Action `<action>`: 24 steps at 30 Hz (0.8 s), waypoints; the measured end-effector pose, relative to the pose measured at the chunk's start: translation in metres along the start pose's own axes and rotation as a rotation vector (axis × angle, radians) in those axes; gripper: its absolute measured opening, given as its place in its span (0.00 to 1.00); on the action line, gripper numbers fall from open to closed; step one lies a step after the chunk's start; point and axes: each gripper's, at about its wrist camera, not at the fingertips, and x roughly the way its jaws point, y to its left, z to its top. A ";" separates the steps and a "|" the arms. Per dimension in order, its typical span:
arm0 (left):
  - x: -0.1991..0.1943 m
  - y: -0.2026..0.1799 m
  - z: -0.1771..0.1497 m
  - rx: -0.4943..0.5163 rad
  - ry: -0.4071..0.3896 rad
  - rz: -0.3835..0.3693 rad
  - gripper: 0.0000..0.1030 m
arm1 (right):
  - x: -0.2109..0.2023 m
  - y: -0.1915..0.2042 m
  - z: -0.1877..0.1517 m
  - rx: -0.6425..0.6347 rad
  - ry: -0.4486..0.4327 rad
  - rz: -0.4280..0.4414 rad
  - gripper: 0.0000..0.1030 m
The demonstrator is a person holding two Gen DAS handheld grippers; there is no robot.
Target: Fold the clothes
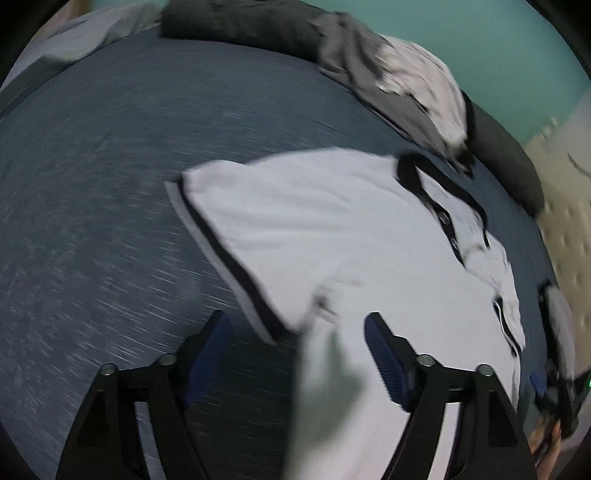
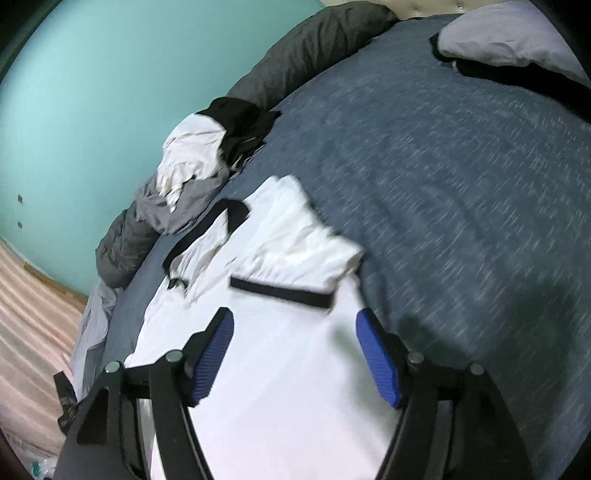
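A white polo shirt [image 1: 332,229] with black collar and black-trimmed sleeves lies spread on the blue-grey bed cover [image 1: 110,184]. My left gripper [image 1: 297,332] is open above the shirt's left side, just behind its left sleeve, holding nothing. The shirt also shows in the right wrist view [image 2: 280,350], with one sleeve folded over its body. My right gripper [image 2: 295,332] is open over the shirt's body, empty. The right gripper also shows in the left wrist view [image 1: 554,384], at the shirt's far right edge.
A heap of grey, white and black clothes [image 1: 399,81] lies at the bed's far edge, also in the right wrist view [image 2: 199,170]. A dark rolled blanket [image 2: 303,48] runs along the teal wall [image 2: 110,92]. A white pillow [image 2: 509,33] lies at the back right.
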 end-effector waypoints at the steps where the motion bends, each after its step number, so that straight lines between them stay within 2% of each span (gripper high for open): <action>1: 0.000 0.009 0.003 -0.016 -0.007 0.001 0.79 | 0.000 0.004 -0.004 -0.009 0.007 0.008 0.69; 4: 0.002 0.032 0.014 -0.061 -0.024 0.001 0.79 | -0.004 0.017 -0.013 -0.028 0.009 0.028 0.70; 7: 0.006 0.043 0.022 -0.067 -0.037 0.036 0.79 | -0.003 0.030 -0.019 -0.072 0.013 0.035 0.70; 11: 0.019 0.057 0.031 -0.103 -0.036 0.039 0.79 | 0.002 0.041 -0.025 -0.116 0.012 0.052 0.71; 19: 0.040 0.059 0.037 -0.049 -0.075 0.084 0.79 | 0.018 0.030 -0.025 -0.102 0.023 0.023 0.71; 21: 0.042 0.056 0.037 -0.026 -0.091 0.085 0.61 | 0.019 0.023 -0.023 -0.081 0.025 0.019 0.71; 22: 0.043 0.055 0.038 -0.013 -0.100 0.086 0.43 | 0.019 0.021 -0.023 -0.075 0.026 0.019 0.71; 24: 0.045 0.052 0.038 -0.001 -0.098 0.078 0.39 | 0.020 0.021 -0.022 -0.074 0.025 0.019 0.71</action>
